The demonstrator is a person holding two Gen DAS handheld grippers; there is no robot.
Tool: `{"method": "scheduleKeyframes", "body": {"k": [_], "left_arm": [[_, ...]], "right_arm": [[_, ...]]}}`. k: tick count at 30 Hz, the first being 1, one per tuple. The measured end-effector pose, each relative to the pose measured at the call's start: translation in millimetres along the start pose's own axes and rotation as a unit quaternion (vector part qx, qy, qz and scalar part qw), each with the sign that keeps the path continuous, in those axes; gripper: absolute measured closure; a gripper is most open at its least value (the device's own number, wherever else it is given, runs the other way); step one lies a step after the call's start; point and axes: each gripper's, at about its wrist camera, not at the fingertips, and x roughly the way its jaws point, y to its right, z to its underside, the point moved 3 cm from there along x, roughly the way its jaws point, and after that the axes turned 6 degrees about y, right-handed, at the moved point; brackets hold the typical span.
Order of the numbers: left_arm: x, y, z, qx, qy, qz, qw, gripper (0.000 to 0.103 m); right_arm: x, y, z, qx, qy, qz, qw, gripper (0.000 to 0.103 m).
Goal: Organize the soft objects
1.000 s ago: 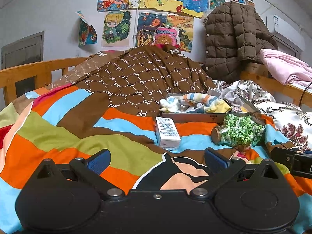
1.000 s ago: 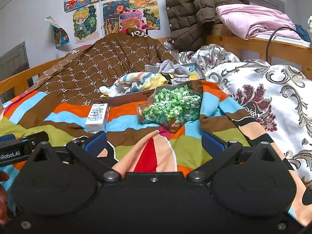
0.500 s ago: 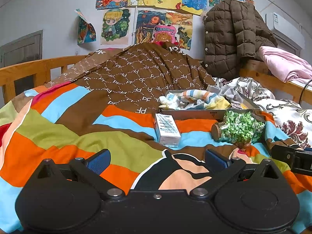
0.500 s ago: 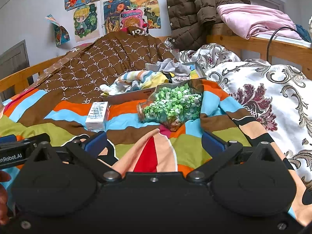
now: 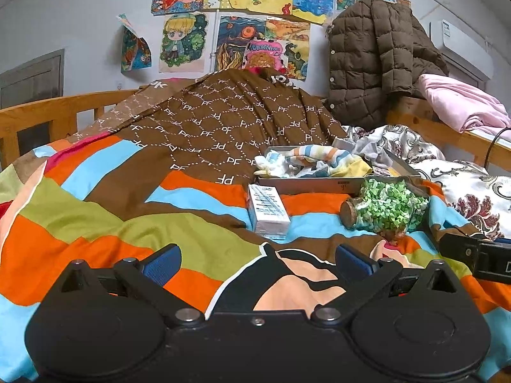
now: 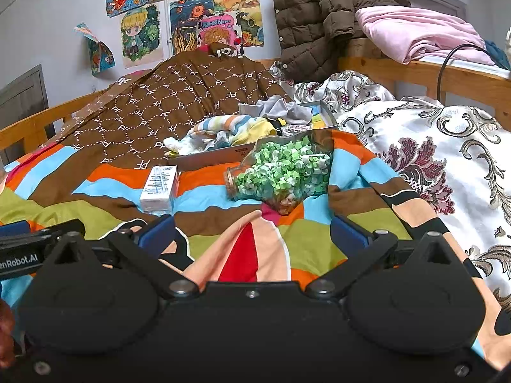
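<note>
Ahead of both claws, the striped socks [image 5: 322, 159] lie heaped in a shallow box [image 5: 313, 185] on the bed, long axis running across our view. We hold the left claw [image 5: 257, 263] and right claw [image 6: 252, 234] spread open and empty, well short of the box, the right claw somewhat nearer behind the jar of green paper stars [image 6: 281, 172].

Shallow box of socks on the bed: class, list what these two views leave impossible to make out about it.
- Box floor, both views: covered by the striped socks and grey cloth.
- Its right end, right wrist view: hidden behind the jar of green paper stars.
- Label on its front wall, both views: too small to read.
</note>
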Motion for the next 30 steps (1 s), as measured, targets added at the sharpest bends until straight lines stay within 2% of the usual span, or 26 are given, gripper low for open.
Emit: {"method": "scheduleKeyframes", "body": {"k": [30], "left_arm": [[0.1,-1.8,1.9,0.001,-0.004,-0.004,1.0,0.001]], "right_arm": [[0.3,1.1,0.3,-0.001,-0.001,-0.001,1.0,0.001]]}}
